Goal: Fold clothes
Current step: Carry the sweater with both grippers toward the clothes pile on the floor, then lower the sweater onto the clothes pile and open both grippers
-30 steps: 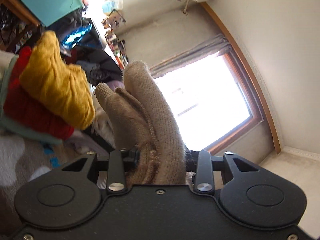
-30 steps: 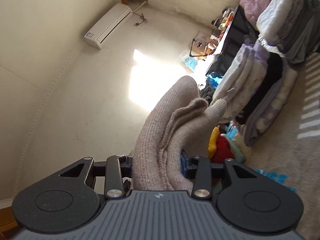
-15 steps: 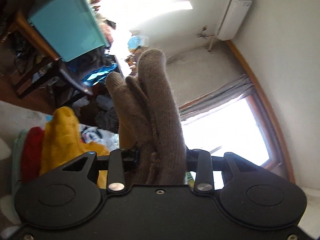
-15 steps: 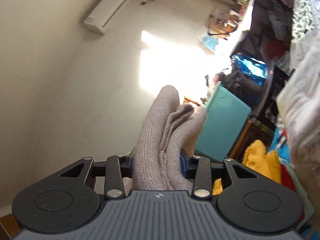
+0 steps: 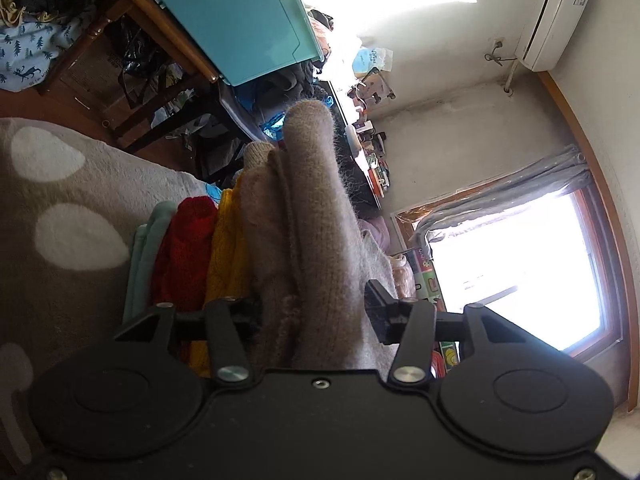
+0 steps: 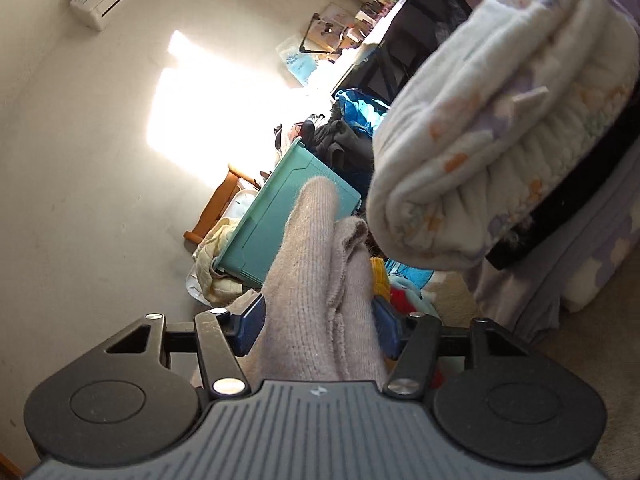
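Sunlight floods a cluttered room, falling on a pale wall beside a teal box (image 5: 240, 16) that serves as the landmark; in the left wrist view that box sits on a wooden table (image 5: 168, 36), with an air conditioner (image 5: 554, 20) well off to its right and a bright window (image 5: 516, 276) below that; a grey rug with white spots (image 5: 64, 208) lies below and left of the box. Below the box, the left gripper (image 5: 312, 312) is clamped on a bunched beige knit sweater (image 5: 308, 220), its jaws pressed in against the folds; just left of the sweater, stacked folded clothes show edges of yellow (image 5: 228, 248), red (image 5: 184, 248) and pale green (image 5: 140, 256). In the right wrist view the right gripper (image 6: 320, 328) likewise pinches the same sweater (image 6: 316, 280), which rises in front of the teal box (image 6: 288, 204); right of the box looms a folded white patterned blanket (image 6: 500, 136), with a dark layer under it.
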{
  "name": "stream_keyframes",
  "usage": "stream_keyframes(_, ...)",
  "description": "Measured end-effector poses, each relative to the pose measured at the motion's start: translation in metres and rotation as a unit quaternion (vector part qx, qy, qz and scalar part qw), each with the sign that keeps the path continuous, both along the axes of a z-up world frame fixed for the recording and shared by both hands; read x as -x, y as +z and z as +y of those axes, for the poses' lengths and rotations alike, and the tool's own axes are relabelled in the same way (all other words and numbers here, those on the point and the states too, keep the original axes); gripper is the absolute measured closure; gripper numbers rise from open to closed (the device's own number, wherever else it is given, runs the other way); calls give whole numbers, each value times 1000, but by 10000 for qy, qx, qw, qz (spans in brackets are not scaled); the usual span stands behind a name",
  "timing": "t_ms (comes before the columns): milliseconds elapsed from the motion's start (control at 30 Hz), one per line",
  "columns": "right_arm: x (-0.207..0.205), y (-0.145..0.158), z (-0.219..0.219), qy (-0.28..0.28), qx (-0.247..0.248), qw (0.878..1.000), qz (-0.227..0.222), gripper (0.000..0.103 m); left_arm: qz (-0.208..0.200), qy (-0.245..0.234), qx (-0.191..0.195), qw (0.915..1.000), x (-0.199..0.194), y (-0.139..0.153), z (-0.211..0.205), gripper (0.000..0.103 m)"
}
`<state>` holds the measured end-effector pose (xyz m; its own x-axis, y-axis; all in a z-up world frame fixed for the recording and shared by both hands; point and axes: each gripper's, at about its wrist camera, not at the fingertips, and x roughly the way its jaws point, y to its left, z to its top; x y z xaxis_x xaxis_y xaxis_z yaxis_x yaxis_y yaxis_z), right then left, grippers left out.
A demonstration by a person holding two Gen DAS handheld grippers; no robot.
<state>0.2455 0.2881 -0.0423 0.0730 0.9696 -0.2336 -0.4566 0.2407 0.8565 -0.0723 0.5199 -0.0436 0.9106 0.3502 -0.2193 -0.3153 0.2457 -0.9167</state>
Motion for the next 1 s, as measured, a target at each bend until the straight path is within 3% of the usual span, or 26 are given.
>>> stream_keyframes(167, 15, 29, -13, -58, 300, 9973, -672, 44, 120, -16, -136, 9998, -3, 14, -2, 41)
stream_keyframes(367, 33, 63, -28, -123, 648, 9872, -1454, 44, 277, 142, -477, 9984, 19, 28, -10, 39)
stream_keyframes(500, 37, 67, -26, -100, 744, 9826, -1699, 43, 488, 227, -648, 9964, 24, 28, -5, 39)
stream_keyframes(600, 41, 65, -27, -98, 768, 9811, -1772, 43, 731, 105, -746, 9945, 10, 24, 3, 39)
stream_keyframes(700, 47, 59, -39, -93, 721, 9823, -1728, 42, 1067, -216, -968, 9893, -27, 22, 2, 58)
stream_keyframes(833, 56, 48, -52, -86, 697, 9847, -1594, 40, 1248, -349, -1101, 9854, -63, 28, -3, 59)
stream_keyframes(900, 59, 46, -58, -83, 681, 9855, -1549, 40, 1197, -228, -858, 9888, -61, 25, 2, 60)
stream_keyframes(1000, 64, 48, -68, -88, 622, 9867, -1497, 40, 1227, -228, -837, 9886, -53, 26, 2, 56)
